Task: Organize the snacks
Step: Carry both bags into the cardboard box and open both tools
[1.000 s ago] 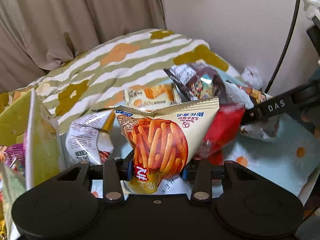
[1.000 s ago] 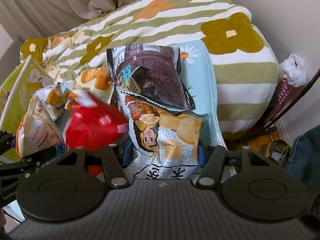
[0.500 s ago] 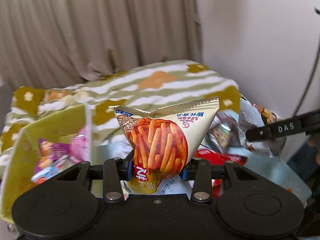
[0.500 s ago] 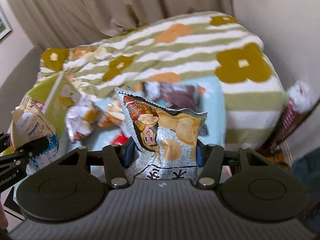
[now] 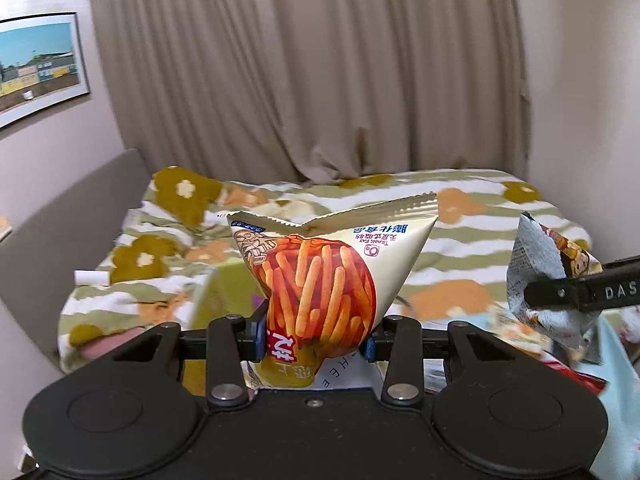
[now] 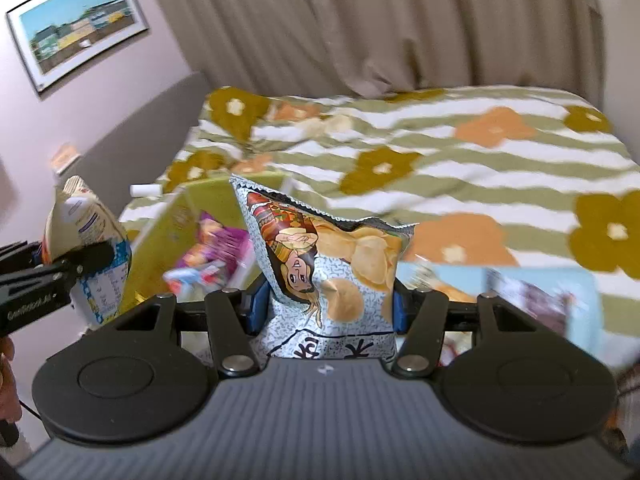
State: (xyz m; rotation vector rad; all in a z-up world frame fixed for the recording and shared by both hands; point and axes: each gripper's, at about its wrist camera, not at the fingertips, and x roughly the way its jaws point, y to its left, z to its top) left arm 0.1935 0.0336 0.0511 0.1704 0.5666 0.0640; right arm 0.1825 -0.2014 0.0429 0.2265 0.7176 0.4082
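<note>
Clamping both grippers on one snack bag each. Left gripper point(image 5: 314, 340): blue pads pressed against the lower sides of the fries bag point(image 5: 320, 280), a cream pouch printed with orange sticks; the bag stands upright between the fingers, print upside down, crimped top edge uppermost, held in the air above the bed. Right gripper point(image 6: 326, 306): pads closed on the lower sides of the chips bag point(image 6: 332, 268), a speckled white-blue pouch showing a cartoon figure and yellow crisps; also upright, sawtooth top edge uppermost, also clear of the bed.

Each gripper shows in the other's view: the chips bag at the right edge of the left wrist view, pinched by a black finger; the fries bag's printed back at the left edge of the right wrist view.

Below and behind the held bags, in the right wrist view: yellow-green box point(image 6: 168, 220) open on the bed, with purple and pink packets point(image 6: 216, 248) inside, blurred. Box sits just left of the chips bag in that view.

Further out: striped floral blanket point(image 6: 460, 152) over the bed, a light-blue cloth point(image 6: 452, 276) with more packets at the right, too blurred to identify. Beige curtain point(image 5: 312, 72) behind; framed picture point(image 5: 38, 68) on the left wall
</note>
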